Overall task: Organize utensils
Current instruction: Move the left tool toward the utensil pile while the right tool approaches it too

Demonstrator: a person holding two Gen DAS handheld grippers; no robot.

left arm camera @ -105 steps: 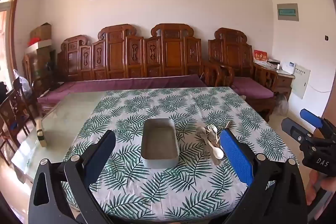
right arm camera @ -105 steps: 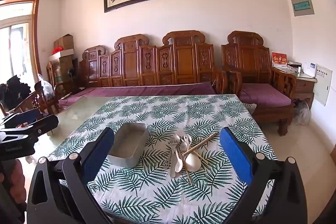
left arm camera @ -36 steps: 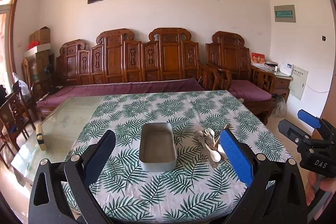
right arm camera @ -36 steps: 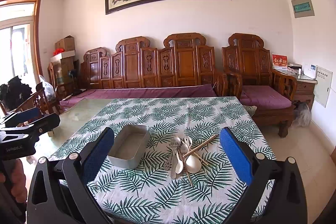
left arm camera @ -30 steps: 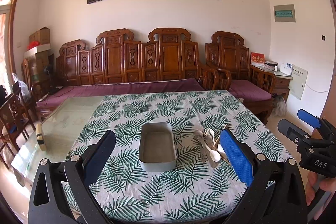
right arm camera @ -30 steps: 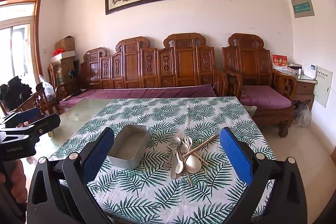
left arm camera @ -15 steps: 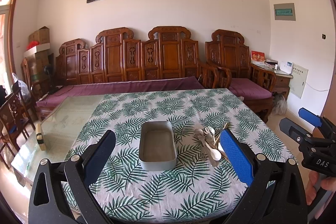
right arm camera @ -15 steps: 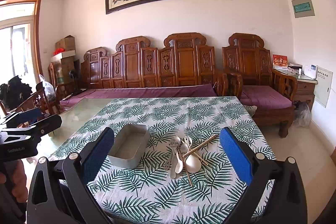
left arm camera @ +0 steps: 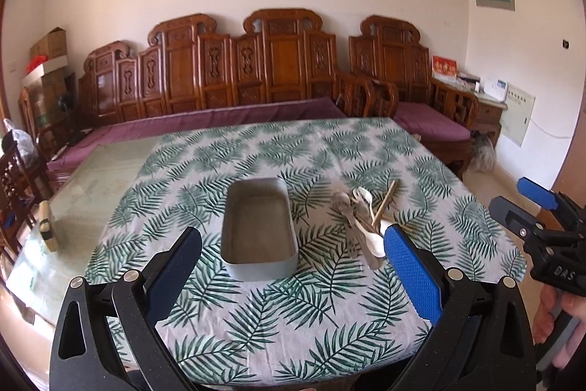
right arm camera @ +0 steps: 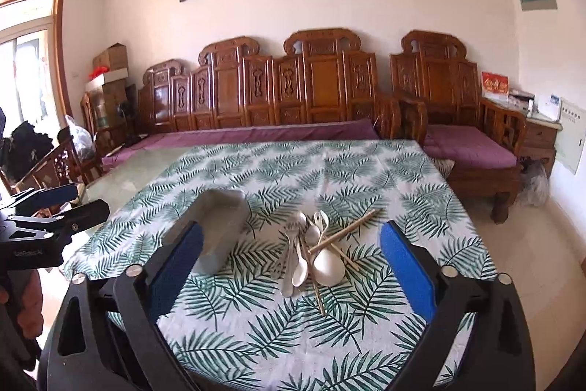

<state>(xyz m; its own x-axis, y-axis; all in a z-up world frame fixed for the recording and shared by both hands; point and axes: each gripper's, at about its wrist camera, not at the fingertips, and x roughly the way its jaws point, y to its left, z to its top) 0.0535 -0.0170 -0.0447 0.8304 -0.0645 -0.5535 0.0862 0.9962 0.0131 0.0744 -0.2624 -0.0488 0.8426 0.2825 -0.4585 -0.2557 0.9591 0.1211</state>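
Note:
A grey rectangular tray [left arm camera: 258, 268] stands empty on the leaf-patterned tablecloth [left arm camera: 293, 317]. To its right lies a pile of utensils [left arm camera: 360, 218]: white spoons [right arm camera: 327, 266], metal spoons and a fork, and wooden chopsticks [right arm camera: 344, 231] crossed over them. My left gripper [left arm camera: 291, 237] hovers open in front of the tray, holding nothing. My right gripper [right arm camera: 291, 228] hangs in front of the pile, its jaws closing a little with nothing between them. Each gripper shows at the edge of the other's view, the right gripper [left arm camera: 542, 215] and the left gripper [right arm camera: 55, 207], each in a hand.
The cloth covers most of a glass-topped table [left arm camera: 73, 207]; a small block [left arm camera: 47, 226] sits near its left edge. A carved wooden bench [left arm camera: 278, 61] with purple cushions runs behind the table. Chairs stand at the left.
Both grippers have dropped and come closer to the table, so the tray and utensils look larger. The right gripper's pads stand slightly closer together.

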